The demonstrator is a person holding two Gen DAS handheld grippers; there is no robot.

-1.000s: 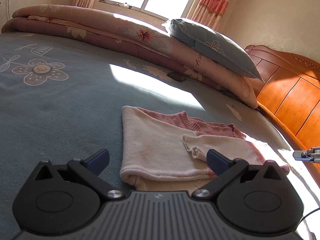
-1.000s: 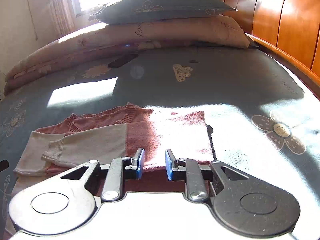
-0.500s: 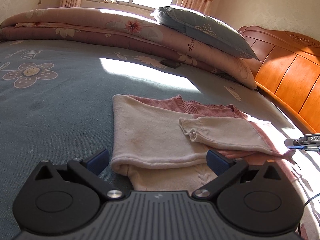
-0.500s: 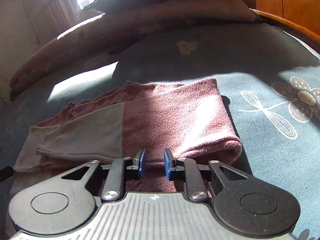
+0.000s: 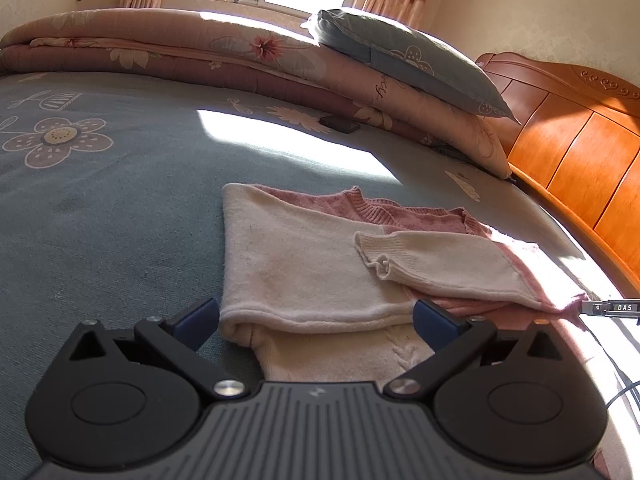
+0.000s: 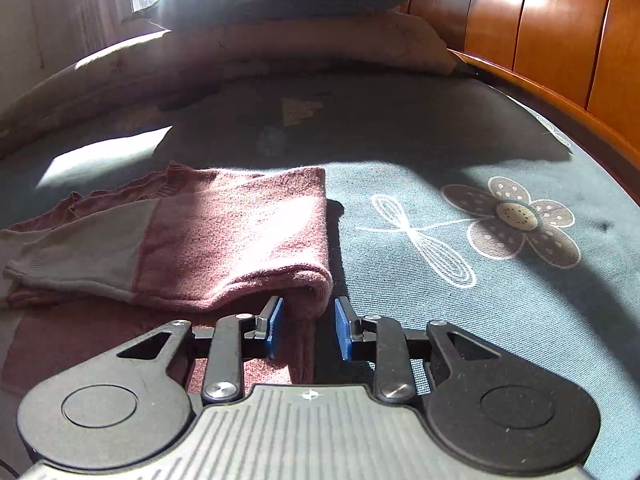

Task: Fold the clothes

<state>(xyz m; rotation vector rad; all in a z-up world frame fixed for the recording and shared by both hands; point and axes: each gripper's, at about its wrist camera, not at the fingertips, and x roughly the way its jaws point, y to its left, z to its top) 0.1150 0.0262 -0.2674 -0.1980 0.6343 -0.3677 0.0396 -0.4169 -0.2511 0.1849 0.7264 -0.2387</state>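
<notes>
— What's moved since a second ago?

— My right gripper (image 6: pixel 308 328) sank toward the folded pink-and-cream knitted sweater (image 5: pixel 320 264), and its jaws are opening; the sweater's pink folded corner sits between the blue pads (image 6: pixel 343 330), which don't press on it.

— And your left gripper (image 5: pixel 316 318)?

— Spread wide, holding nothing, just at the sweater's near cream edge.

— Where's the sweater?

— Flat on the blue-grey flowered bedsheet (image 5: pixel 100 208), well short of the rolled pink floral quilt (image 5: pixel 200 56) beyond it.
</notes>
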